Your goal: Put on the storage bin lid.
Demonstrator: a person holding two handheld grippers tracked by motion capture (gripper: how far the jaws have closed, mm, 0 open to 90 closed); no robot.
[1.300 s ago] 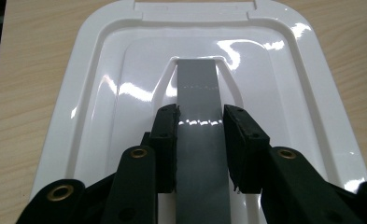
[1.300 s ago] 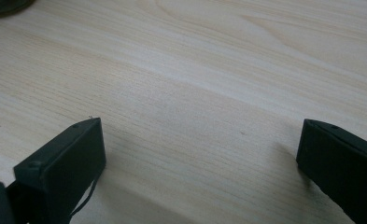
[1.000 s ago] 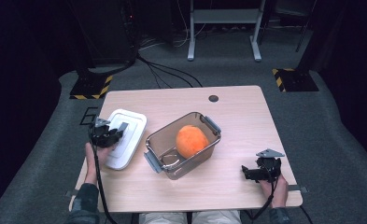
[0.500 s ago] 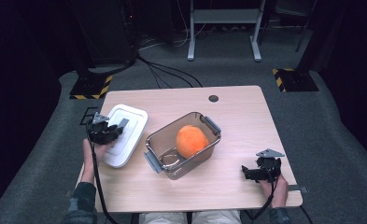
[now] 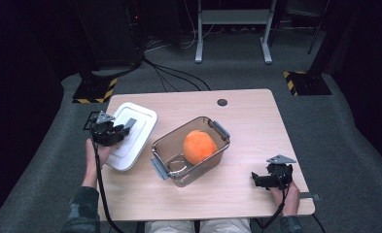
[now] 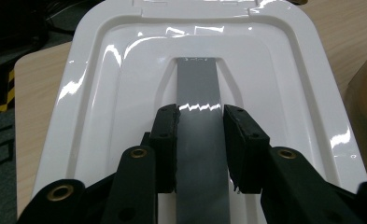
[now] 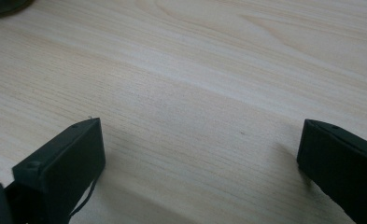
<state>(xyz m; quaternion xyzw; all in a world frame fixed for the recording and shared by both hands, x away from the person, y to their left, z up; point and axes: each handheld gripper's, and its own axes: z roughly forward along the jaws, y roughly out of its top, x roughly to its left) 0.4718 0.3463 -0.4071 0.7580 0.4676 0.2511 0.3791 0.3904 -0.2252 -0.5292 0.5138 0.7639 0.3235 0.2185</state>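
A white lid point(image 5: 139, 127) with a grey handle strip point(image 6: 197, 79) lies at the table's left. My left gripper point(image 5: 124, 127) sits over its near half, jaws closed against both sides of the strip point(image 6: 201, 116). To its right stands a clear plastic box point(image 5: 191, 172) with grey end latches, holding an orange ball-like fruit point(image 5: 199, 146) and a metal ring point(image 5: 176, 163). My right gripper point(image 5: 255, 180) rests low over bare wood at the front right, jaws wide apart point(image 7: 200, 135) with nothing between them.
The wooden table point(image 5: 247, 131) has a small dark hole point(image 5: 222, 102) near its far edge. Grey carpet surrounds it, with cables point(image 5: 174, 75) and a metal stand's legs point(image 5: 232, 43) beyond. The lid's left edge overhangs the table's left side.
The left gripper and the white lid have shifted together a little away from the person. The right gripper has stayed in place.
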